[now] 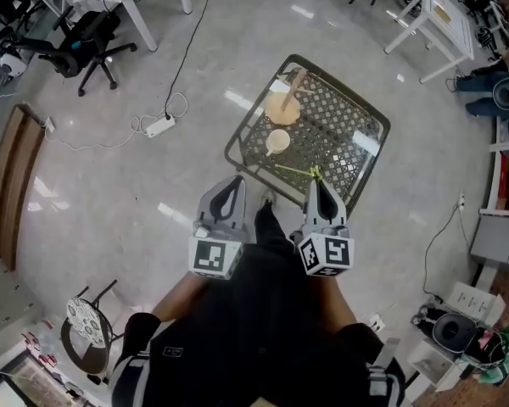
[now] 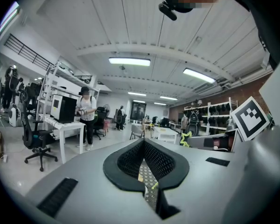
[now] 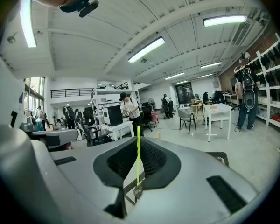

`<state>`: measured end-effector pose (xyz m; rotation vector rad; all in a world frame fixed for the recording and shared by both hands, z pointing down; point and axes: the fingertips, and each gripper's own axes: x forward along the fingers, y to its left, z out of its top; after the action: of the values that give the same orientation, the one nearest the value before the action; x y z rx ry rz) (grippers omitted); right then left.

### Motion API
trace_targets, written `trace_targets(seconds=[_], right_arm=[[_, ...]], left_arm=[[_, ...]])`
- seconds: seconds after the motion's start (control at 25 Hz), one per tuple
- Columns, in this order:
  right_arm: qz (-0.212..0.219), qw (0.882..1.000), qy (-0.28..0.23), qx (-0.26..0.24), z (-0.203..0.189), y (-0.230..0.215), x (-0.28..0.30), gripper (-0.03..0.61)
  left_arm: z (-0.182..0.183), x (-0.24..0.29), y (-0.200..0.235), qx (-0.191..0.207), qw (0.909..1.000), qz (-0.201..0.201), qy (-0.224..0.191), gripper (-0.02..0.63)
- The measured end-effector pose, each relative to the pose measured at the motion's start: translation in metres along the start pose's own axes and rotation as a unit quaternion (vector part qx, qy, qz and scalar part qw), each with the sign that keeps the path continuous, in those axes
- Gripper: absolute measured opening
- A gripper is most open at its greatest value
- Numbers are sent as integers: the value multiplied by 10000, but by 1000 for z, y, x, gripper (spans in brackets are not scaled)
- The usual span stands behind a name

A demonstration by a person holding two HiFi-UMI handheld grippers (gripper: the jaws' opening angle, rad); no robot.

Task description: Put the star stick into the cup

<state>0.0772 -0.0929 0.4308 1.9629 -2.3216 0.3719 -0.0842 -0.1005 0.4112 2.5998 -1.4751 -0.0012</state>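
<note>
Over the near edge of the table (image 1: 343, 130), the right gripper (image 1: 316, 181) is clamped on the star stick (image 3: 138, 153), well short of the cup (image 1: 278, 141). The left gripper (image 1: 235, 180) is closed on nothing. The stick looks thin, light and probably bendy, so I'd pinch low and gently. The star end is tiny in the head view, and I can't tell how close to it the grip sits.

Cup (image 1: 277, 141) on the desk (image 1: 349, 130), dish (image 1: 282, 107) just behind it; star stick (image 1: 295, 170) over the near edge, in the right claw (image 1: 317, 181).
</note>
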Motion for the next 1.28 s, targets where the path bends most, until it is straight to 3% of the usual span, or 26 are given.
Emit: trace_targets(seconds=[0.56, 0.68, 1.08, 1.28], right_arm=[[137, 9996, 219, 69, -6, -51, 97, 20], [148, 9994, 304, 40, -20, -60, 116, 21], [211, 9967, 779, 89, -79, -82, 167, 21], [249, 9917, 1252, 129, -124, -92, 189, 21]], left_arm=[[-1, 95, 18, -48, 9997, 132, 181, 15], [-9, 105, 23, 78, 9994, 129, 324, 15], [-3, 135, 36, -92, 9986, 418, 309, 15], [-6, 143, 39, -87, 9981, 481, 384, 15]])
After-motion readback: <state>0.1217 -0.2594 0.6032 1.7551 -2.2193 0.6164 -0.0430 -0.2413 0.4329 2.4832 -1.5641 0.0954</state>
